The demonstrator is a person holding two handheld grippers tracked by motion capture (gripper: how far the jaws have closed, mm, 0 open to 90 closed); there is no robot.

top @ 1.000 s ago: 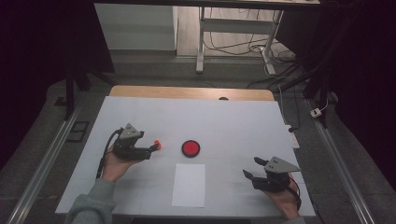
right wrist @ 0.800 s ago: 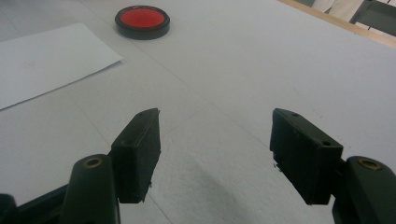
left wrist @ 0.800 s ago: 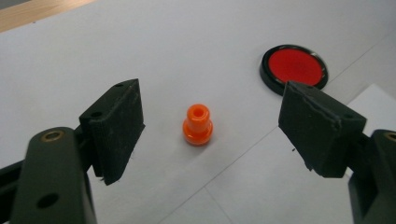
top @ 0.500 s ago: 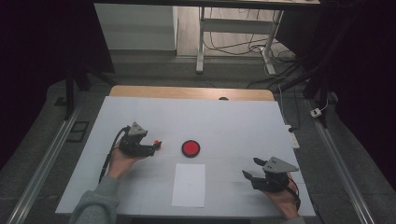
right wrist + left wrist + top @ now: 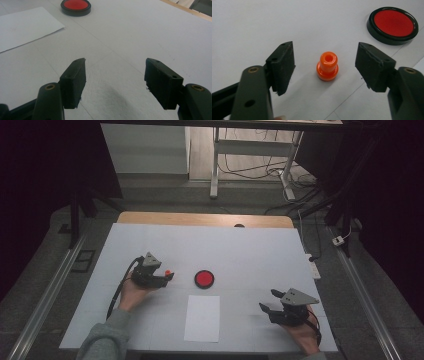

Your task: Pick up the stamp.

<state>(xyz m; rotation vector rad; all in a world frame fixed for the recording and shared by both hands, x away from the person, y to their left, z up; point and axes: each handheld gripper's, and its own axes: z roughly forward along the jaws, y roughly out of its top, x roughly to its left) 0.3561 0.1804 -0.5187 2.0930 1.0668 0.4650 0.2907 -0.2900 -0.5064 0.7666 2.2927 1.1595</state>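
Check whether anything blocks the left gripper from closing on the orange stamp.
Nothing visible does. The orange stamp stands upright between the left gripper jaws, which have just been closing, with bare table on both sides.

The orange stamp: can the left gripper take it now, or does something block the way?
Probably yes. The orange stamp stands upright between the closing jaws of the left gripper, untouched, with nothing in between.

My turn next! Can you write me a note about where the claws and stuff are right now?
Left claw: open, jaws just been closing, either side of the orange stamp, not touching it.
Right claw: open, nothing between its jaws.
Stamp stands upright on the table, left of the red ink pad; white paper lies nearer the person.
Done: claw lined up.
Left: grip the stamp; probably ink it and press the paper.
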